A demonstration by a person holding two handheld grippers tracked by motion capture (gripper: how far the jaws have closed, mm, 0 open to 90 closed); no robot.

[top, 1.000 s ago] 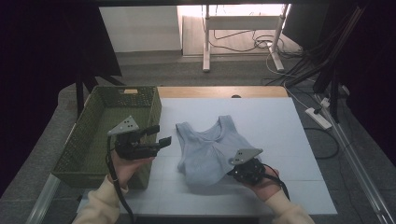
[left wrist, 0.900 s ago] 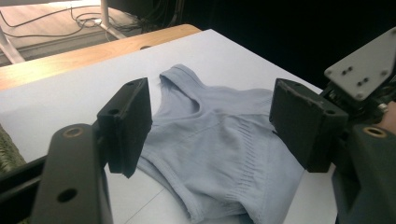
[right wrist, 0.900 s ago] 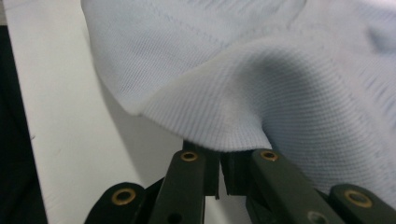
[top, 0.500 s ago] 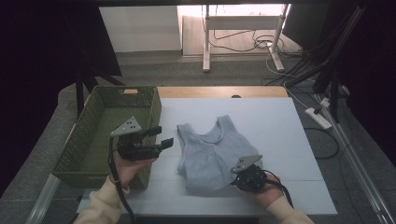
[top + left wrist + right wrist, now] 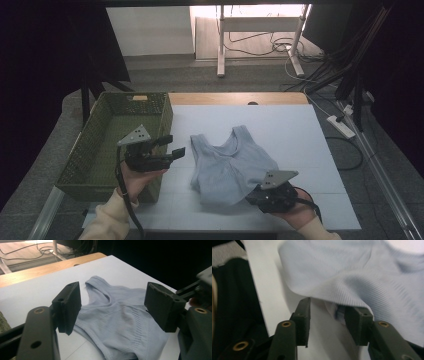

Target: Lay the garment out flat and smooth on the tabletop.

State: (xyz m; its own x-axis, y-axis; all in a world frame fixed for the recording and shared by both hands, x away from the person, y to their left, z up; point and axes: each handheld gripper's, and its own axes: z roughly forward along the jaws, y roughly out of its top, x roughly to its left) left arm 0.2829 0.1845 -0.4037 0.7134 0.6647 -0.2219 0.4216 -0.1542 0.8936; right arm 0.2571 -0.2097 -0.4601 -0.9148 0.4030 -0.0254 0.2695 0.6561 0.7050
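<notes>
A pale blue sleeveless top (image 5: 230, 160) lies on the white table (image 5: 300, 130), straps toward the far side. My right gripper (image 5: 251, 196) is low at the top's near right corner. In the right gripper view its jaws (image 5: 327, 315) have just been opening. A gap shows between them, and the ribbed hem (image 5: 352, 277) droops over the right pad without being pinched. My left gripper (image 5: 176, 145) hovers open between the basket and the top, pointing at the top (image 5: 120, 322), which lies beyond its jaws (image 5: 112, 307).
A green woven basket (image 5: 115, 100) stands at the table's left side, right beside the left hand. A wooden strip (image 5: 235, 98) edges the far side of the table. Cables and a power strip (image 5: 340, 125) lie on the floor to the right.
The right gripper has drawn back toward the near table edge, to the top's near right corner, and its jaws have parted. The left gripper has stayed put.
</notes>
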